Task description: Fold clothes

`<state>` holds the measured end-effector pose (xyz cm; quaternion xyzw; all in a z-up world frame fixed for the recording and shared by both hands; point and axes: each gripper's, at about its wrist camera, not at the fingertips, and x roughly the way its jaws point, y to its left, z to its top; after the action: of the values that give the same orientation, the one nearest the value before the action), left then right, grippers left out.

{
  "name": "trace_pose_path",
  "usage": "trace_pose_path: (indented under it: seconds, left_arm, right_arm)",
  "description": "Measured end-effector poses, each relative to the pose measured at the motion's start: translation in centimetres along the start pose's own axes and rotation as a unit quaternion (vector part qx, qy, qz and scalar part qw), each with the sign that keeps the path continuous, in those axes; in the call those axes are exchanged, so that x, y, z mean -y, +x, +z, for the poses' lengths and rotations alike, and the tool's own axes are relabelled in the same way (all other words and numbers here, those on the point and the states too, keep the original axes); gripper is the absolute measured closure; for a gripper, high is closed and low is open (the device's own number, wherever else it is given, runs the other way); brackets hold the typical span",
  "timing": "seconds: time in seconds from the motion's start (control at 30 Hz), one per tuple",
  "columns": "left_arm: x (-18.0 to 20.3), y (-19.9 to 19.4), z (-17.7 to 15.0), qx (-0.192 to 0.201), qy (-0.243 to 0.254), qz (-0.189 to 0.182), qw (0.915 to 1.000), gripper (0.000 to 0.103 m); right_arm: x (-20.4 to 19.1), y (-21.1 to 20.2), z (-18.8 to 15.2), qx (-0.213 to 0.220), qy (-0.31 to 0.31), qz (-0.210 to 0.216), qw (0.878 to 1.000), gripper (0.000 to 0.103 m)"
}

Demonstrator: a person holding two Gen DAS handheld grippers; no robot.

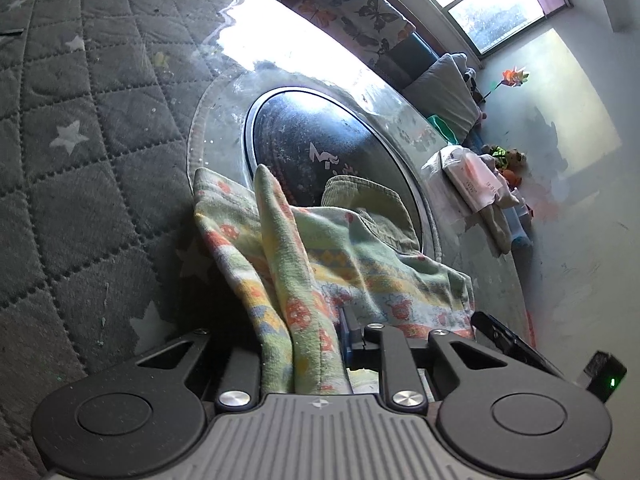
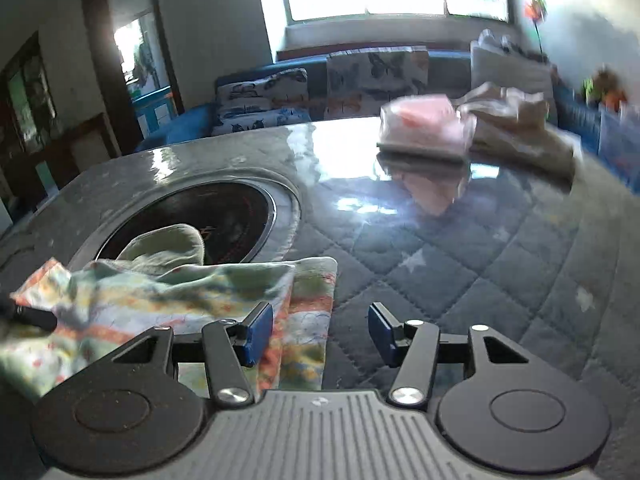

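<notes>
A small patterned garment, pale green with orange and yellow prints, lies on the glass-topped table partly over the round black hob. My left gripper is shut on a fold of this garment, which runs up between the jaws and hides the left pad. In the right wrist view the same garment lies at the left, folded over at its right edge. My right gripper is open, its blue pads wide apart, with the garment's folded edge lying between them near the left pad.
A round black hob is set in the table, which has a quilted grey star cover under glass. A pink wipes pack and folded beige cloth sit at the far side. A sofa with butterfly cushions stands behind.
</notes>
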<state>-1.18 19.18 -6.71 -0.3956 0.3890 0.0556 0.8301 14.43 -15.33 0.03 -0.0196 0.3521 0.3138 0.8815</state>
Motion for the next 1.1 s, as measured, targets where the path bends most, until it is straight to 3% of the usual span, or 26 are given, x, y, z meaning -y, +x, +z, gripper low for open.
trace_pose_path:
  seconds: [0.1,0.17,0.27,0.43,0.63,0.9,1.1]
  left_arm:
    - [0.5,0.1,0.0,0.002,0.012,0.01,0.9999,0.082]
    - [0.8,0.1,0.0,0.003,0.021,0.018,0.9996,0.082]
    - [1.4,0.1,0.0,0.004,0.035,0.031,0.9989,0.083]
    - [3.5,-1.0,0.4,0.014,0.07,0.021,0.9972,0.086]
    - [8.6,-1.0,1.0,0.02,0.143,-0.002,0.9895,0.088]
    - [16.1,1.4,1.4,0.009,0.218,-0.035,0.9753,0.089]
    - [21.8,4.3,1.8,0.002,0.259,-0.06,0.964,0.089]
  right_arm:
    - [-0.5,0.6,-0.3,-0.002,0.004,0.017,1.0,0.057]
    - [-1.5,0.7,-0.6,-0.004,-0.009,0.027,1.0,0.084]
    - [-2.3,0.1,-0.7,0.002,-0.022,0.029,0.999,0.094]
    - [-2.0,-3.3,-0.1,0.039,-0.014,0.043,0.998,0.095]
    - [-2.0,-7.7,0.8,0.078,-0.045,0.027,0.996,0.096]
    - [1.3,-13.7,2.7,0.131,-0.054,-0.049,0.989,0.096]
    - [4.4,-17.2,4.3,0.164,-0.053,-0.111,0.979,0.102]
